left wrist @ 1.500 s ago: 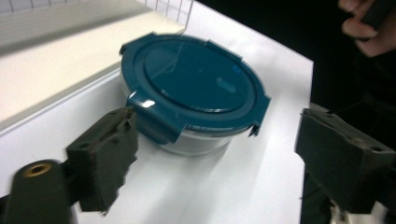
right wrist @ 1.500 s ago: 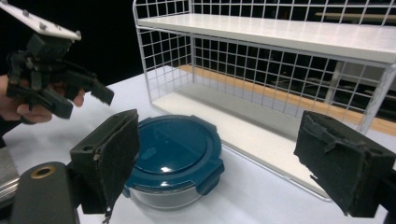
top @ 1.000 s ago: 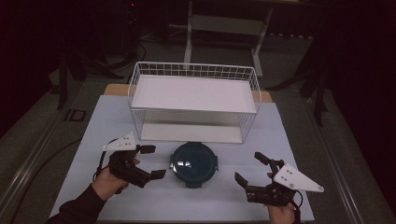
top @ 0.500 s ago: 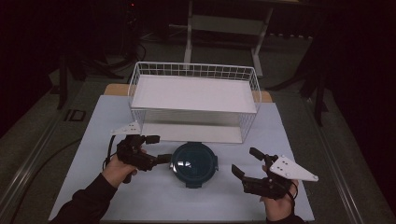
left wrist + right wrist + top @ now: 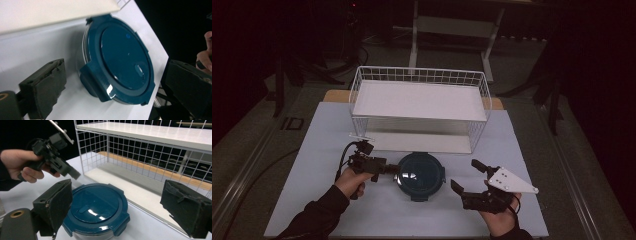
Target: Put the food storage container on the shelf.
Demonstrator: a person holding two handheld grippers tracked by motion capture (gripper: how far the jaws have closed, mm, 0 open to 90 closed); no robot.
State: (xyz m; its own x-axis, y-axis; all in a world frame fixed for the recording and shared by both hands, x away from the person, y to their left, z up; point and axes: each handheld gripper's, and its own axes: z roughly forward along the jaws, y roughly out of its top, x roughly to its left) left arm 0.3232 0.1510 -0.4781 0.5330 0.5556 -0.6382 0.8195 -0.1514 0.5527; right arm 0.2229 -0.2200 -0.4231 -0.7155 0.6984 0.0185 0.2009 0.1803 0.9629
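Observation:
A round clear container with a dark teal clip-on lid [image 5: 421, 175] [image 5: 120, 60] [image 5: 96, 207] sits on the pale table top [image 5: 322, 135], just in front of the wire rack. My left gripper [image 5: 390, 168] [image 5: 115, 92] is rolled on its side at the container's left edge, open, with the lid between its two jaws and no contact visible. My right gripper [image 5: 464, 174] [image 5: 120, 212] stands open a short way right of the container, pointing at it. In the right gripper view the left gripper [image 5: 58, 161] and its hand hover just beyond the lid.
A white wire rack [image 5: 419, 74] [image 5: 150, 157] with a flat white shelf on top and a white floor stands at the back centre, close behind the container. Dark floor and stand legs surround the table. The table's edge runs near both forearms.
My left gripper has moved right and forward to the container's left edge and rolled onto its side. My right gripper has shifted left, closer to the container. The container has not moved.

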